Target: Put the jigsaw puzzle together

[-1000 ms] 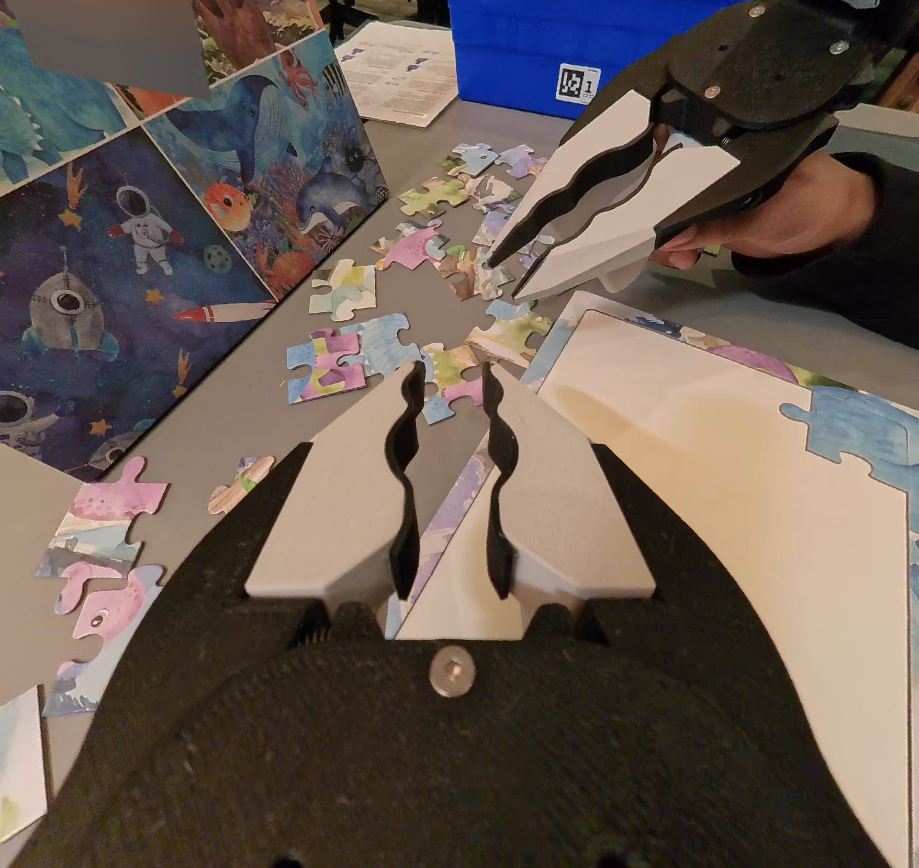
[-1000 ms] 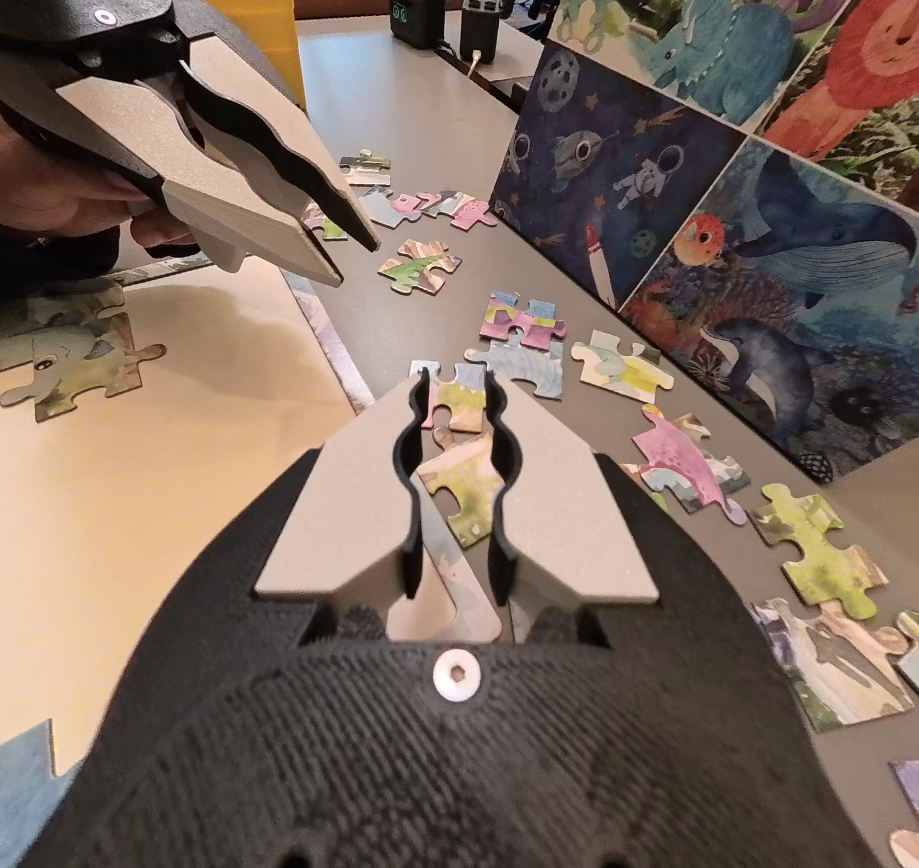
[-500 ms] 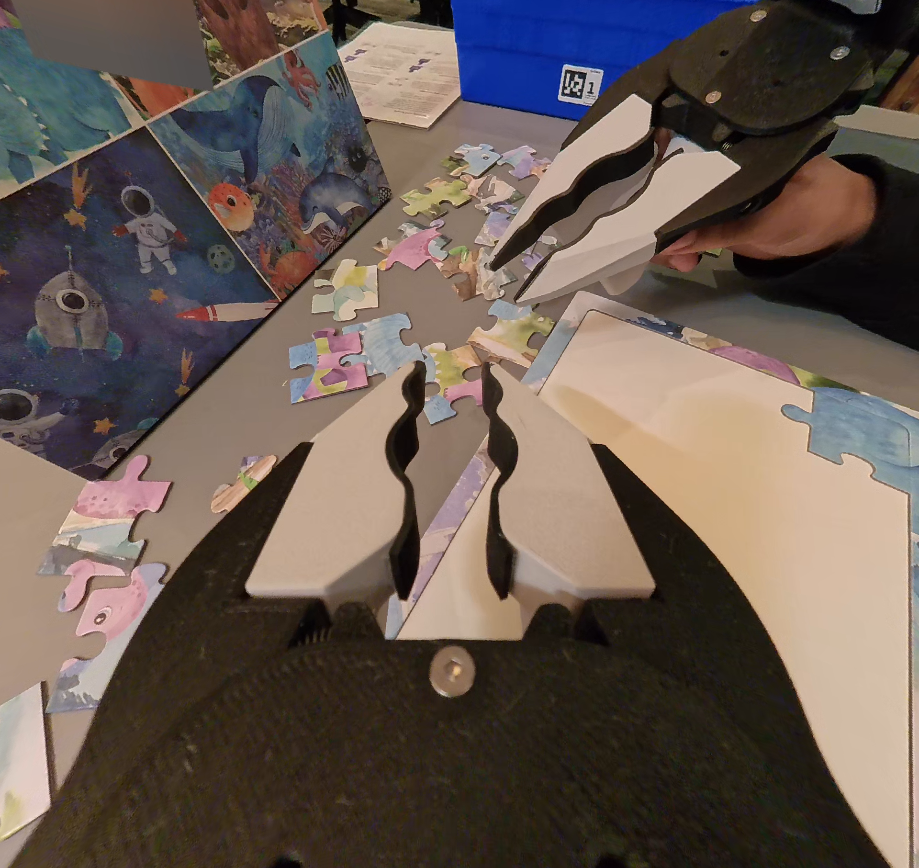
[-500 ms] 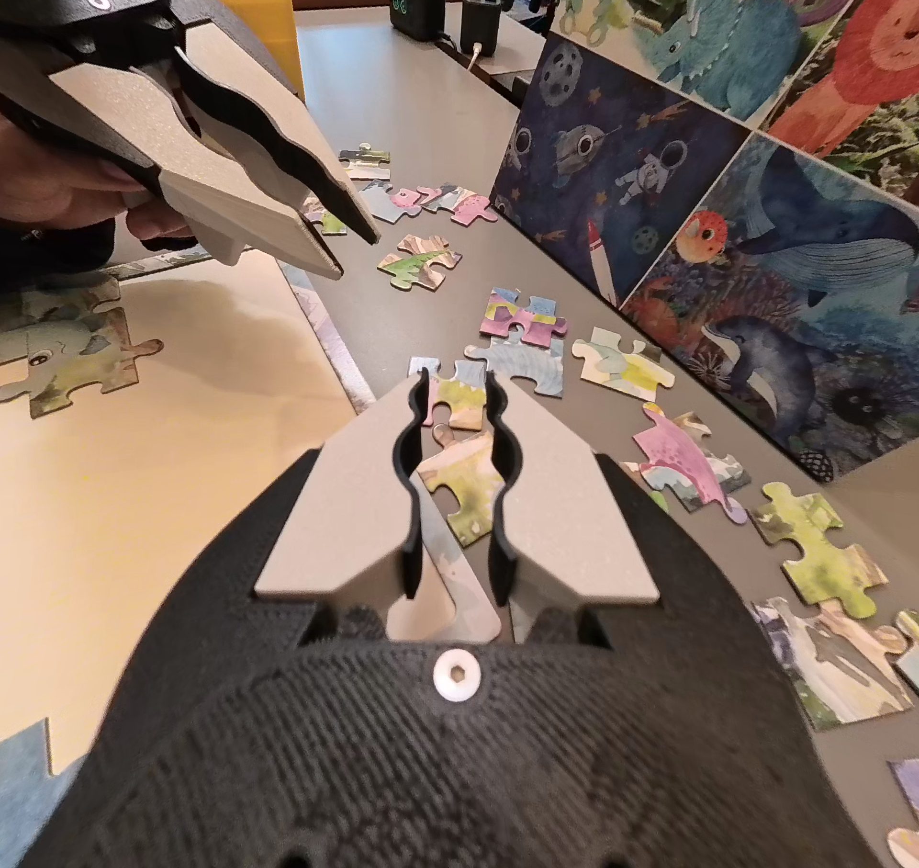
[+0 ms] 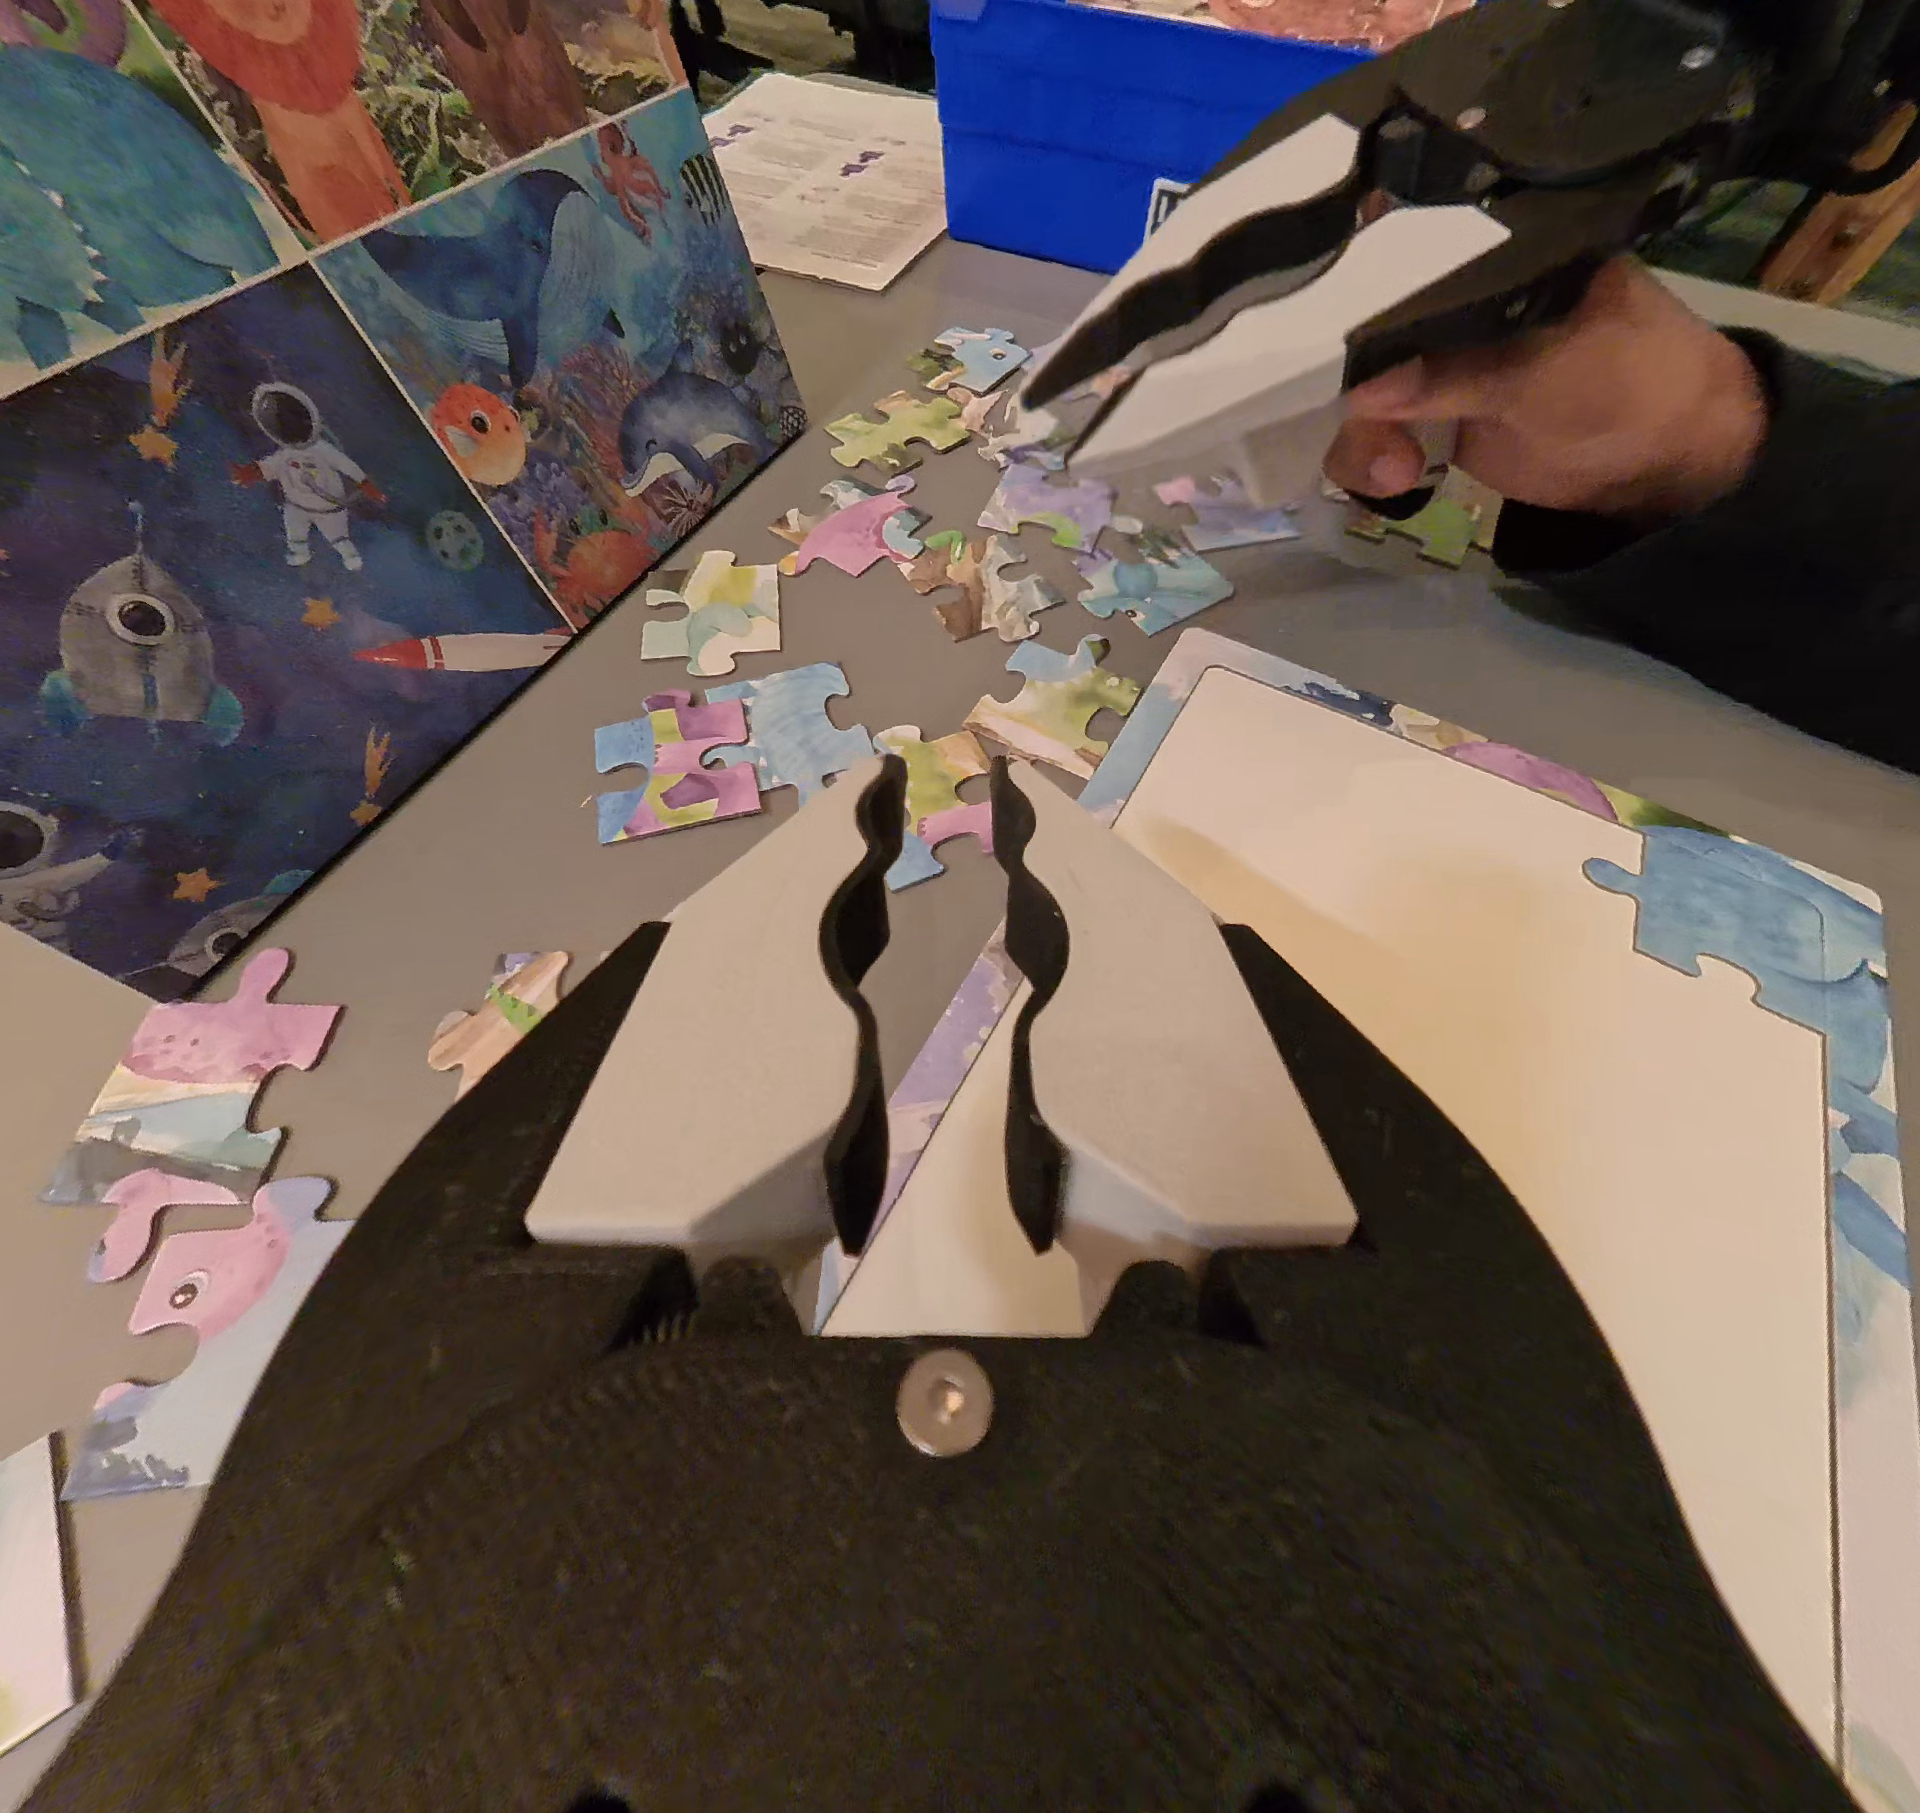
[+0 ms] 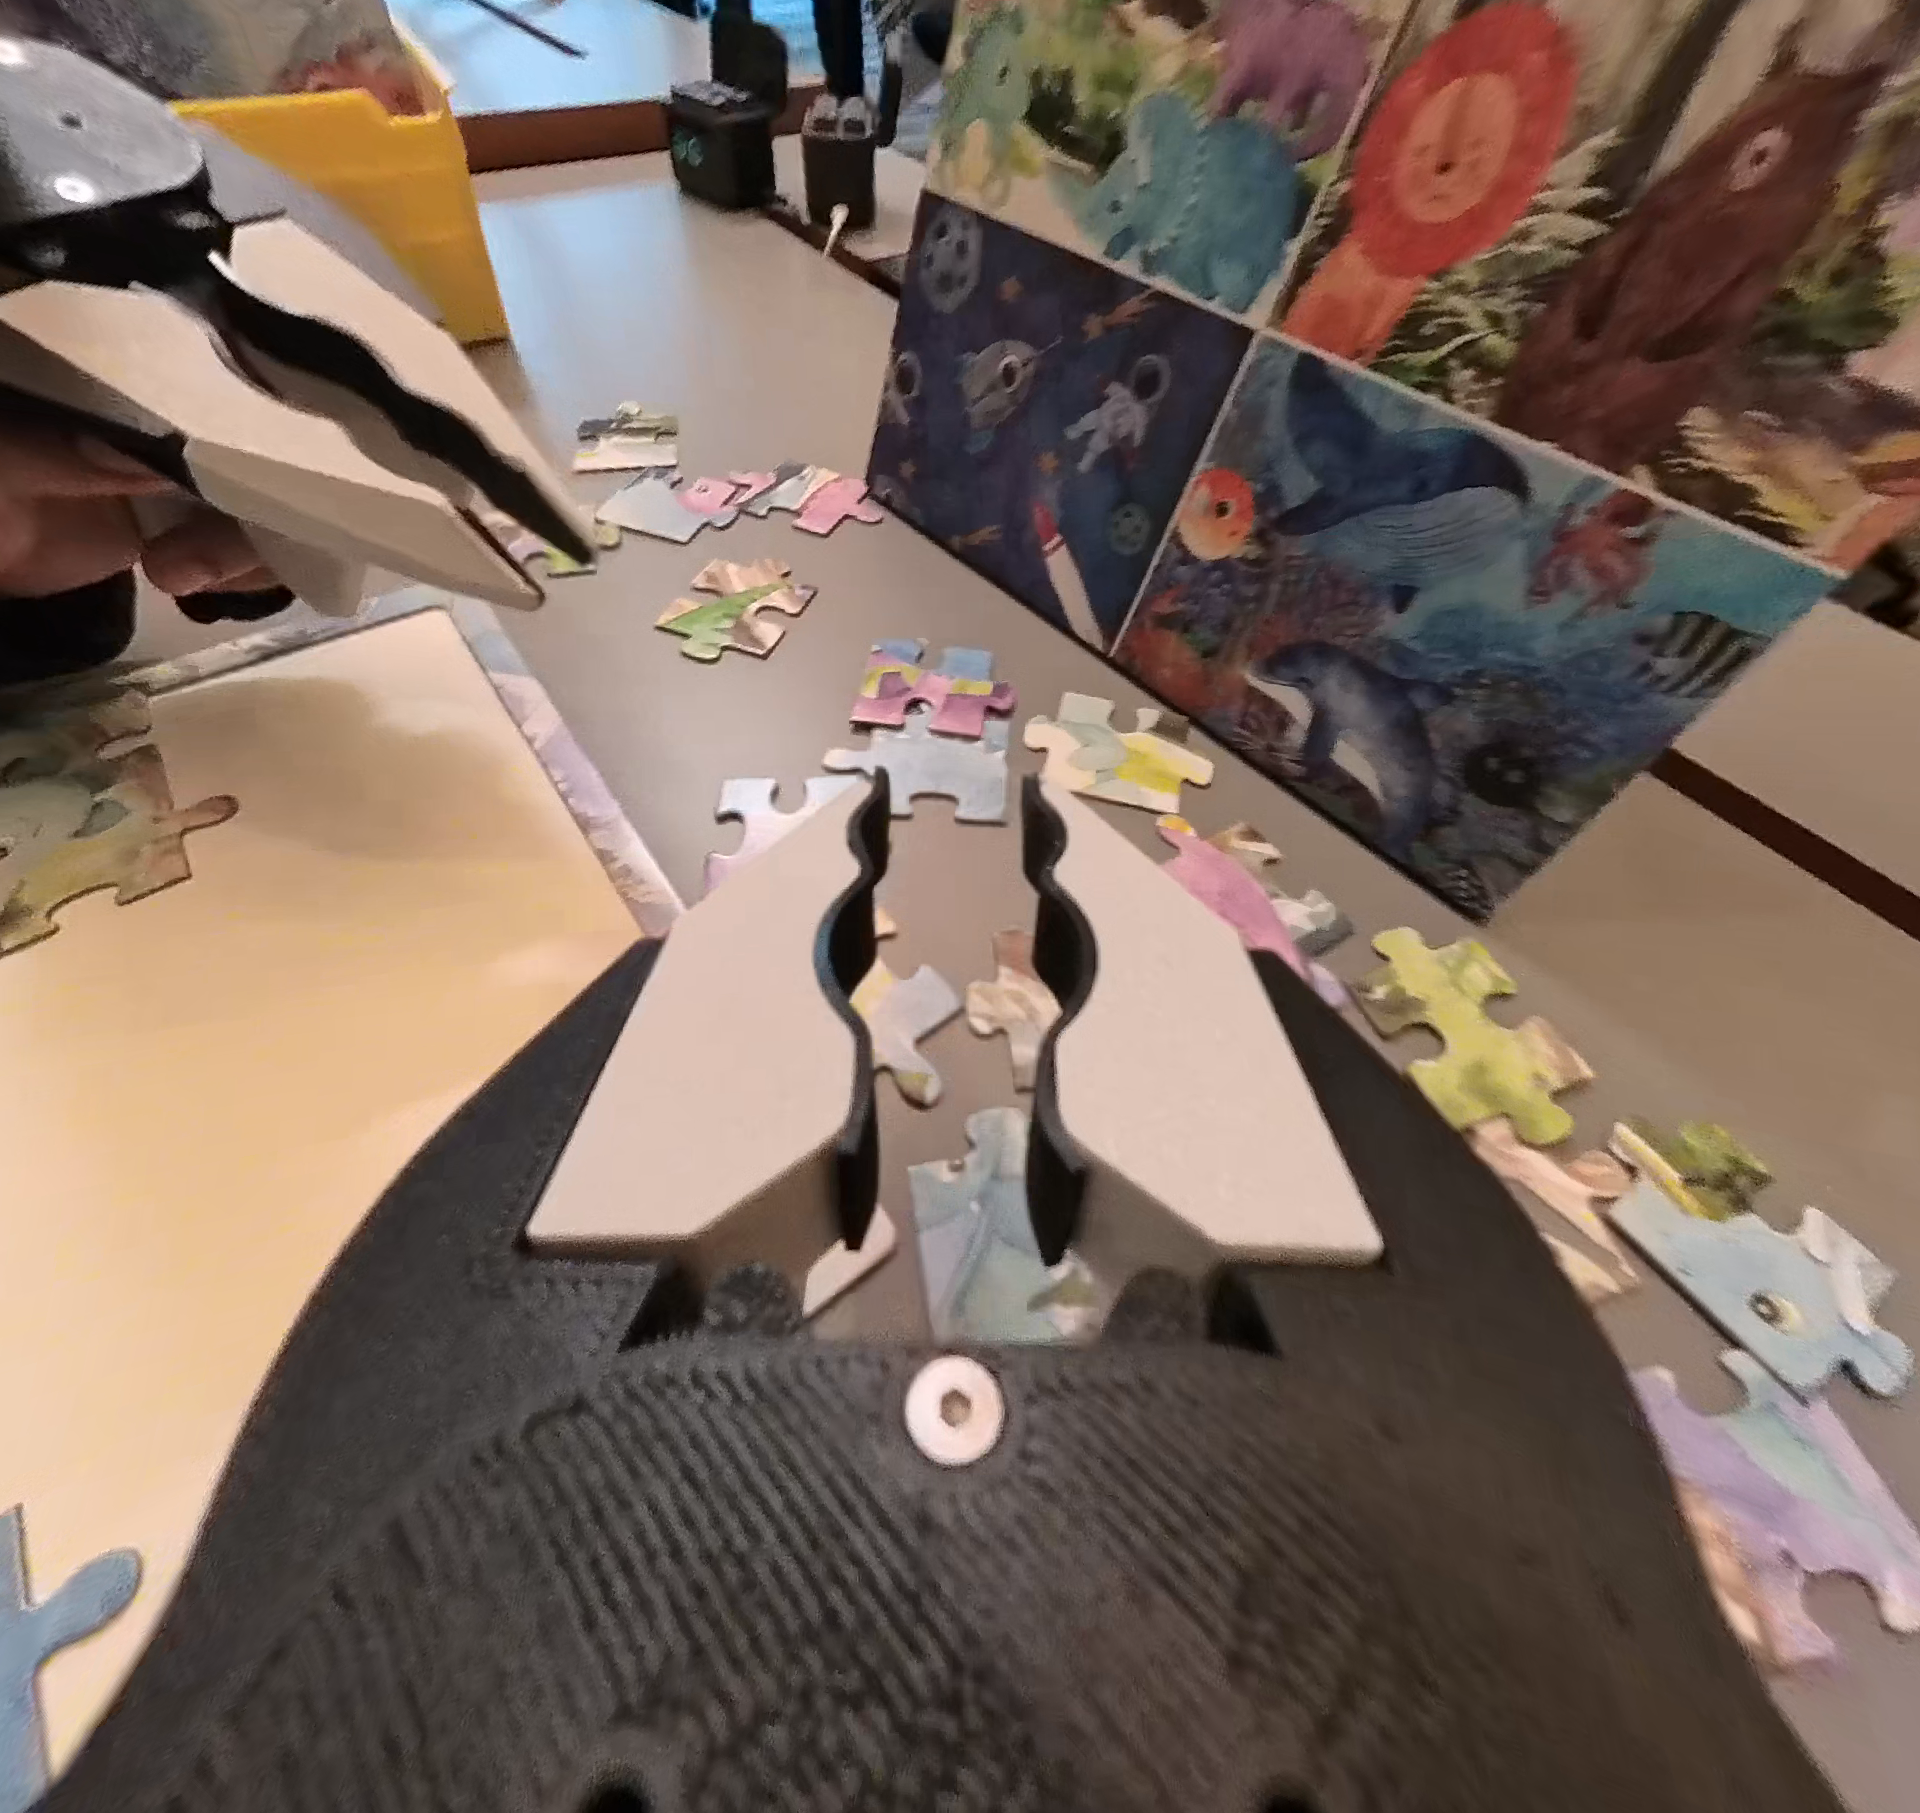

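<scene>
The cream puzzle tray point(image 5: 1455, 984) lies on the grey table, with a blue piece point(image 5: 1745, 922) set in its far right corner. Several loose pieces point(image 5: 675, 766) are scattered between the tray and an upright picture board point(image 5: 312, 464). My left gripper point(image 5: 940, 781) is open and empty, hovering over the tray's left corner. My right gripper point(image 5: 1044, 423) hangs low over the far pieces, tips just above them. In the right wrist view the right gripper point(image 6: 951, 792) is open and empty above loose pieces, one of them a blue piece point(image 6: 977, 1233). The left gripper point(image 6: 551, 574) shows at upper left over the tray point(image 6: 312, 932).
A blue bin point(image 5: 1039, 132) and a paper sheet point(image 5: 831, 174) stand at the far end. A yellow bin point(image 6: 395, 184) and black chargers point(image 6: 717, 142) are at the other end. A hand point(image 5: 1558, 413) holds the right gripper. More pieces point(image 5: 197, 1088) lie near left. The gap from one gripper's tips to the other's is roughly 12 cm. My left tips are about 20 cm from the blue piece point(image 6: 977, 1233), my right tips only 10 cm. It turns up in the left wrist view point(image 5: 1156, 597) as well.
My right gripper has moved away from the tray's corner and down toward the far loose pieces. The left gripper has hardly moved. Both stay open and empty.
</scene>
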